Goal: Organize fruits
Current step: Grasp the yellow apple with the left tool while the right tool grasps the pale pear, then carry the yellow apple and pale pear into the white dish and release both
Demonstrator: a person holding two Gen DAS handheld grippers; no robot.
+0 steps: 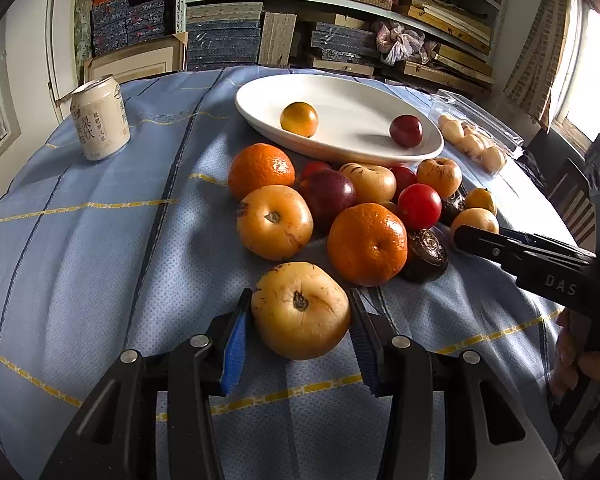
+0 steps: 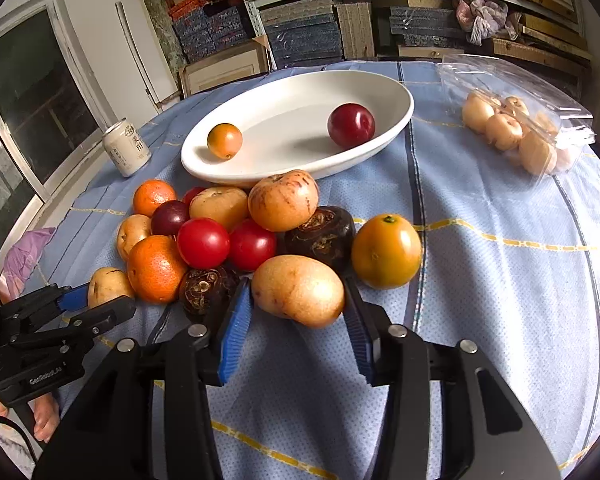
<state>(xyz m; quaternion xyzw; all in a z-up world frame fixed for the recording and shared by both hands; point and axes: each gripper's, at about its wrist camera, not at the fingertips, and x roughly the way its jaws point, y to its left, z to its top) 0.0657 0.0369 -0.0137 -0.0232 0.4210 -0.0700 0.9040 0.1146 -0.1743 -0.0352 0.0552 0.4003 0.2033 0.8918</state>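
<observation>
**Fruits heaped below the plate, 1 piece in each gripper**

Fruits [image 1: 340, 208] lie heaped on the blue cloth [image 1: 100, 260], touching the near rim of the white oval plate [image 1: 340, 92], which holds 1 small orange fruit [image 1: 299, 119] at its 9 o'clock end and 1 dark red plum [image 1: 406, 131] toward 3 o'clock.

The left wrist view shows the left gripper [image 1: 300, 320] clamped on a pale yellow pear [image 1: 300, 310] at the pile's 6 o'clock edge, stem pit facing up, both pads against its sides. The right gripper [image 1: 476, 240] reaches in from 3 o'clock, and only this view shows fingers of the person's hand [image 1: 580, 356] on its handle.

The right wrist view alone shows that gripper's blue pads pressed on a tan oval fruit [image 2: 299, 294], with a dark water chestnut [image 2: 204, 288] just beside the left pad at 9 o'clock and a yellow-orange fruit [image 2: 386, 251] just beside the right finger at 1 o'clock. It also shows the clear clamshell box [image 2: 516, 120] of pale fruit with its lid raised, at 2 o'clock from the plate.

A cream drink can [image 1: 100, 120] stands upright at 10 o'clock, well apart from the pile. Bare cloth lies open at 6 o'clock of both grippers and across the table's 9 o'clock side; the plate's middle is free between its 2 pieces.
</observation>
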